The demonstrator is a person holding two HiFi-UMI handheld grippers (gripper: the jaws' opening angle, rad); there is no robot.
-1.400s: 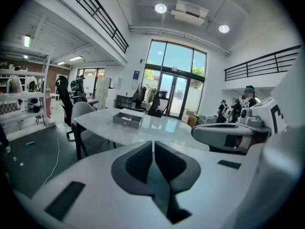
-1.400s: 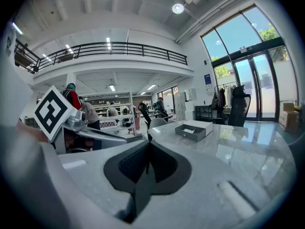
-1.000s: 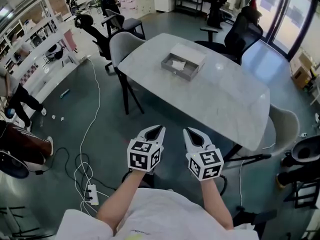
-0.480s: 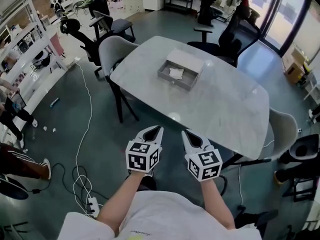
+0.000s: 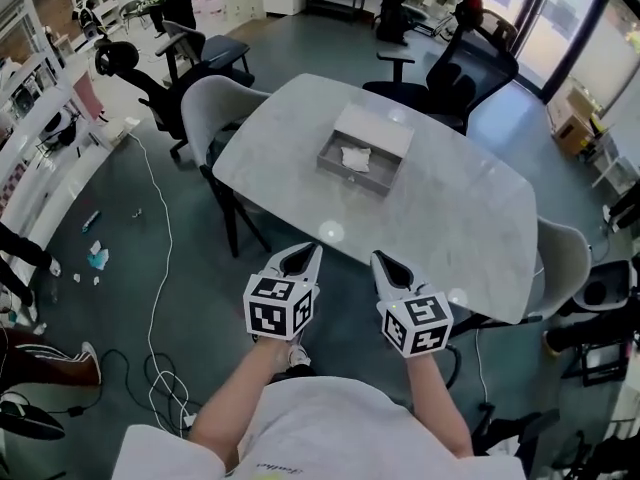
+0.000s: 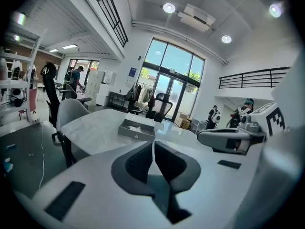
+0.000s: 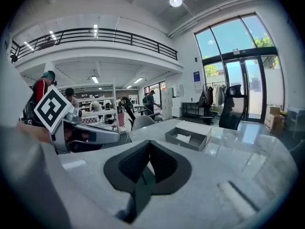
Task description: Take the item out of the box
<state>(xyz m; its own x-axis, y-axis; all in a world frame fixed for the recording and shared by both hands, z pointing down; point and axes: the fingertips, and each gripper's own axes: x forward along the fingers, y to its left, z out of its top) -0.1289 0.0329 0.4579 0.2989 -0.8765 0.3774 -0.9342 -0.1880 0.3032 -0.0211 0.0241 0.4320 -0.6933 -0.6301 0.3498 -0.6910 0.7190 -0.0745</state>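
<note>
An open grey box [image 5: 365, 149] stands on the far half of a pale marble table [image 5: 450, 228], with a crumpled white item [image 5: 355, 157] inside it. The same box [image 6: 137, 129] [image 7: 189, 136] shows ahead of both grippers, beyond their tips. My left gripper [image 5: 312, 252] and right gripper [image 5: 379, 260] hang side by side before the table's near edge, well short of the box. Both are shut with nothing between their jaws.
Grey chairs [image 5: 208, 108] stand at the table's left and right [image 5: 560, 258], black office chairs [image 5: 480, 63] behind it. A white cable [image 5: 152, 258] snakes over the dark floor at the left. People stand far back in the room.
The view has moved nearer the table; the box now sits more centred ahead. Both grippers keep their places side by side and stay shut.
</note>
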